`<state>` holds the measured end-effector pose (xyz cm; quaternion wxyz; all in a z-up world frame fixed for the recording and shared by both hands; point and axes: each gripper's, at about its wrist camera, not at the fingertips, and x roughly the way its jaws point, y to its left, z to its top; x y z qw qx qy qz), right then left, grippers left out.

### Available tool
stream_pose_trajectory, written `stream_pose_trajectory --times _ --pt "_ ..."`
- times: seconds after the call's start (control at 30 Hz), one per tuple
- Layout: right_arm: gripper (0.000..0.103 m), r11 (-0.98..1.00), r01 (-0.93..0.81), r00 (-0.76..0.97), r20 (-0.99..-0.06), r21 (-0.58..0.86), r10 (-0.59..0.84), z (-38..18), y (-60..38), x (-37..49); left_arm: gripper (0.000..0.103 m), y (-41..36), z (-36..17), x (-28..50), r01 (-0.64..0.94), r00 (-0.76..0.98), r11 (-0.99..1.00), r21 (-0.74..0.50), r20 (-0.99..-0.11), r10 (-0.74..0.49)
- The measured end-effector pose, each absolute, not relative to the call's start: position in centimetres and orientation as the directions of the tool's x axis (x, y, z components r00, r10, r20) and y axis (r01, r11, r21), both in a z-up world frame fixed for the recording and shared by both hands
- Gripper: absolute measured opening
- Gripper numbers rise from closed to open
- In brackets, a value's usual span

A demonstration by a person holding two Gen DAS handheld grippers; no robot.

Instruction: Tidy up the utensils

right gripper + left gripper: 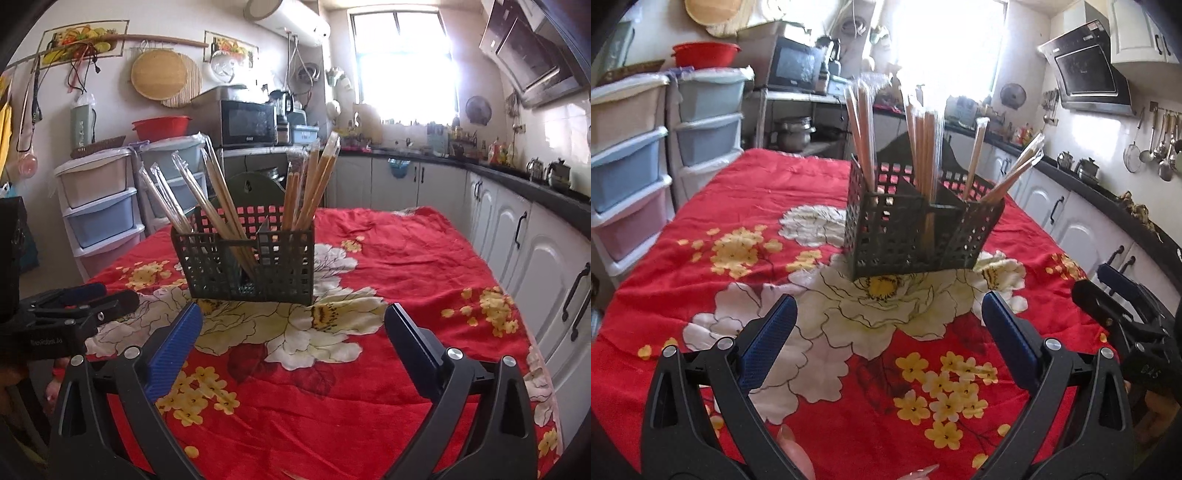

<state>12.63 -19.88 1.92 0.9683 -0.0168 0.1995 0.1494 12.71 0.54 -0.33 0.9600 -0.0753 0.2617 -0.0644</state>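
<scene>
Both grippers, left (889, 314) and right (293, 325), fingers wide, empty; chopstick basket (251, 258) just beyond.

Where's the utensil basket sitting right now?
The utensil basket stands on the red floral tablecloth, centre in both wrist views, ahead of the open left hand-held gripper and right hand-held gripper, with wrapped chopsticks inside.

basket (247, 258) frame centre, on table (406, 258) | chopsticks (221, 199) in its compartments | my right gripper (293, 325) before it | my left gripper (85, 299) lower left
</scene>
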Motion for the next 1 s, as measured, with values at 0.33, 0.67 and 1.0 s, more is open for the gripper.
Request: stream_pose_trajectory --times 0.33,0.67,1.0 --pt "0.096 0.968 -0.249 0.937 -0.246 0.022 0.247 1.8 -21.1 9.8 0.092 0.2 0.5 10.7 0.070 0.921 0.987 -0.142 -0.372 -0.118" --pt "0.096 0.971 -0.235 0.958 -0.156 0.053 0.241 1.9 -21.7 8.4 0.092 0.1 0.2 9.2 0.080 0.950 0.984 -0.158 -0.288 -0.123" --pt "0.097 0.971 -0.235 0.956 -0.168 0.047 0.240 1.6 -21.4 8.5 0.092 -0.2 -0.1 9.2 0.080 0.952 0.986 -0.148 -0.281 -0.120"
